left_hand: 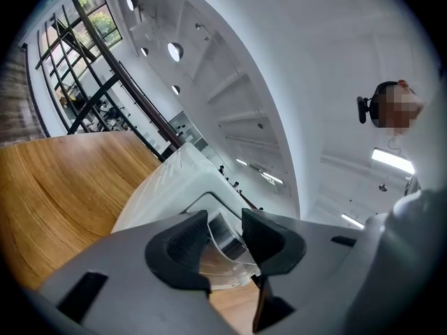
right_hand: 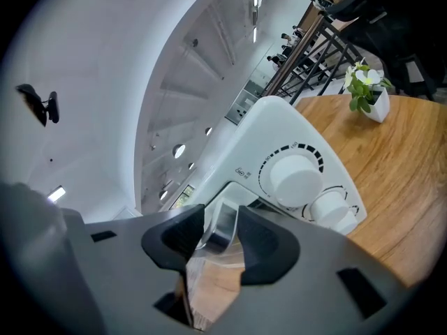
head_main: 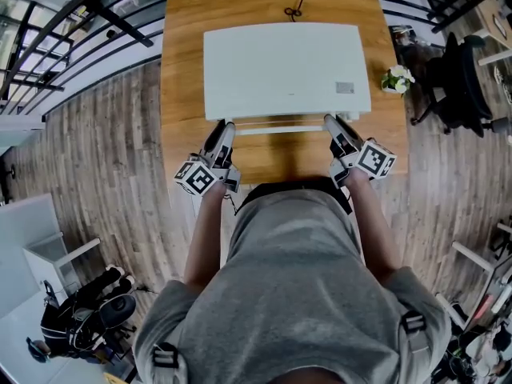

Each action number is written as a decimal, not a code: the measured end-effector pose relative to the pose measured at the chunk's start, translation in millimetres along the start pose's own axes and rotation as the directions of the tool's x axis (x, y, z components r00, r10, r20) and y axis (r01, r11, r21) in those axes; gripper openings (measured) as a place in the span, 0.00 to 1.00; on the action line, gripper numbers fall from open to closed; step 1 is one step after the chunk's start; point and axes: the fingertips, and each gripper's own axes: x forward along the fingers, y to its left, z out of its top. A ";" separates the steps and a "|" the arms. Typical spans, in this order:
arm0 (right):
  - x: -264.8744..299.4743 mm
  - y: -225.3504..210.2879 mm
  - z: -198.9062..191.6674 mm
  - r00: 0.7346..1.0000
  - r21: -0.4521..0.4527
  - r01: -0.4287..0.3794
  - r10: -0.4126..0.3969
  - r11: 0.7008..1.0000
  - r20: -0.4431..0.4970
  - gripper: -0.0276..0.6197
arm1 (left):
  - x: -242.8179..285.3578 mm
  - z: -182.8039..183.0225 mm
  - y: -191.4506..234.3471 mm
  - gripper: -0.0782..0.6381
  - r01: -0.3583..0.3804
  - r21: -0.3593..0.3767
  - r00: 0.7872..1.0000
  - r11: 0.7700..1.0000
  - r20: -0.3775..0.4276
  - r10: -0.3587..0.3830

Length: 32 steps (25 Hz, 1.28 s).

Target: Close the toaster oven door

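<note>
Across the middle of the wooden table [head_main: 184, 70], the white toaster oven [head_main: 284, 66] is sitting with its front facing the person [head_main: 296, 278], who is standing at the front edge. Its door [right_hand: 232, 192] is standing upright against the oven front and looking shut. Left gripper [head_main: 226, 128] is bracketing the left end of the door handle [head_main: 280, 129], jaws parted, pads [left_hand: 183, 246] sitting just off the bar. Right gripper [head_main: 332, 122] is clenching the right end, just beside the two white knobs [right_hand: 295, 173]. Both are pointing roughly level. Potted plant [head_main: 397, 78] is sitting near the right edge, and a dark cable [head_main: 294, 6] is lying by the back edge.
</note>
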 end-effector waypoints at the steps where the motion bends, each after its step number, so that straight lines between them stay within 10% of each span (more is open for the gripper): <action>1: 0.4 0.3 0.2 1.000 0.001 -0.002 0.002 1.000 0.004 0.29 | 0.1 -0.3 1.1 0.34 0.011 0.001 1.000 1.000 0.003 -0.011; 12: -7.4 -10.4 -5.9 0.996 -0.026 0.086 -0.086 0.996 0.007 0.30 | 0.7 -0.7 -0.3 0.34 0.035 0.019 0.999 0.999 0.021 -0.036; 20: -23.3 -11.3 -20.2 0.982 -0.298 0.154 -0.179 0.942 -0.058 0.39 | -5.4 0.0 -2.6 0.34 -0.018 0.101 0.998 0.995 0.060 0.012; 32: -56.3 11.4 -32.4 0.972 -0.520 0.056 -0.165 0.852 -0.166 0.19 | -38.4 -9.4 -34.2 0.31 -0.144 0.216 0.989 0.966 0.062 0.133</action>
